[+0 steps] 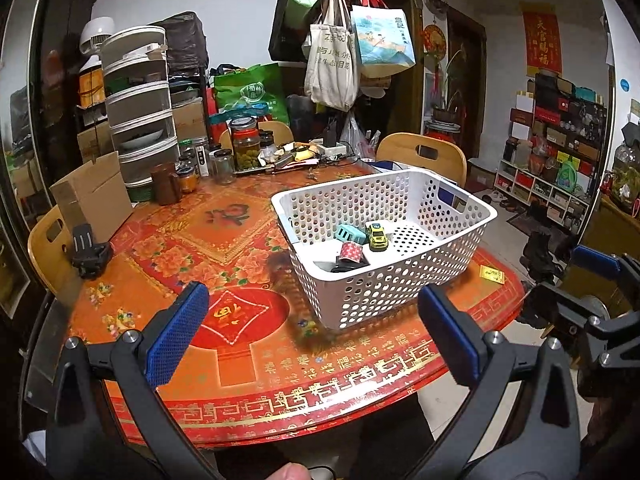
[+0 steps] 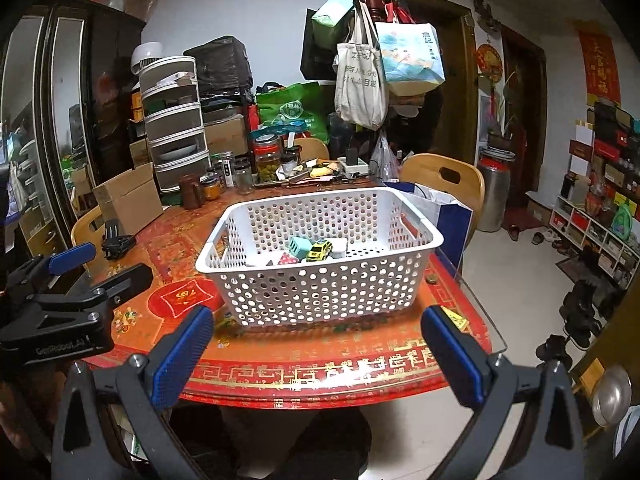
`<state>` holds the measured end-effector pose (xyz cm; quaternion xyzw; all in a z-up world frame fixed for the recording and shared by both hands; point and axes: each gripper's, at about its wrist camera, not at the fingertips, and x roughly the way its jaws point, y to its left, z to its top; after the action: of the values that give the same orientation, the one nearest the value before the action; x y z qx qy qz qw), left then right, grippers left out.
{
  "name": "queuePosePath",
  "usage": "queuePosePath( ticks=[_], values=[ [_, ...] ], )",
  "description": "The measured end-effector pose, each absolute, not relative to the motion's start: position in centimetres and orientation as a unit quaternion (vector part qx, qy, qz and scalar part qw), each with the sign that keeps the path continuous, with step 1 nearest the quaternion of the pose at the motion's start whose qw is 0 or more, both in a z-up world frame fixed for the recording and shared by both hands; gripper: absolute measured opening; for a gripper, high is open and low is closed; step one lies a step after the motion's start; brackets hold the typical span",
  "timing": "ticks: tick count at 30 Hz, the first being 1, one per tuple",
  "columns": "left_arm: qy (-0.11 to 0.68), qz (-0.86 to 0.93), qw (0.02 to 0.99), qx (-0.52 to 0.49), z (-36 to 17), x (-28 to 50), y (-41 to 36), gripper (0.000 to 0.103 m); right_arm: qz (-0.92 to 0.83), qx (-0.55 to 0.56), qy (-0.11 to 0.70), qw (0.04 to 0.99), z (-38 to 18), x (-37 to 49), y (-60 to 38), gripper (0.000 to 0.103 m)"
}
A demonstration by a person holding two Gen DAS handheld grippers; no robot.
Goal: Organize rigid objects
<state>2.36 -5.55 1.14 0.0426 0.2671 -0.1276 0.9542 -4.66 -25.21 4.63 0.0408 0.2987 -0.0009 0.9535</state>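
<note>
Blue-padded fingers (image 1: 176,336) of the left gripper (image 1: 312,336) were recorded nearest the lens, spread wide apart and holding nothing. The right gripper (image 2: 320,344) was found in the same condition, parted and empty, and hovering short of the bench (image 1: 240,360) edge.

From left to right on the bench, a cardboard box (image 1: 94,196) and a black clamp-like device (image 1: 90,250) were noted, then a group of jars (image 1: 244,144) at the far side, then the white perforated basket (image 1: 384,280), set toward the right-hand edge. Inside the basket were seen a teal block (image 1: 351,235), a red patterned piece (image 1: 351,251) and a yellow toy car (image 1: 377,236); a dark item beneath them could not be identified. A small yellow card (image 1: 493,274) and a coin-like disc (image 2: 431,279) were observed lying loose on the bench to the right of the basket.

The sorting was judged largely complete, with those loose pieces possibly outstanding. Two risks were assessed: the flat card and disc could slip from wide fingers because little edge is offered for grip, and the basket, standing near the bench edge, could be pushed off by a careless approach.
</note>
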Motion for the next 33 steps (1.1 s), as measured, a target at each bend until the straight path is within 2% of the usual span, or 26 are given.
queuePosePath(
  ticks=[33],
  values=[
    [0.271, -0.122, 0.954, 0.042, 1.09, 2.46, -6.34, 0.103, 0.002, 0.034, 0.298, 0.954, 4.88, -4.65, -24.96, 0.103]
  ],
)
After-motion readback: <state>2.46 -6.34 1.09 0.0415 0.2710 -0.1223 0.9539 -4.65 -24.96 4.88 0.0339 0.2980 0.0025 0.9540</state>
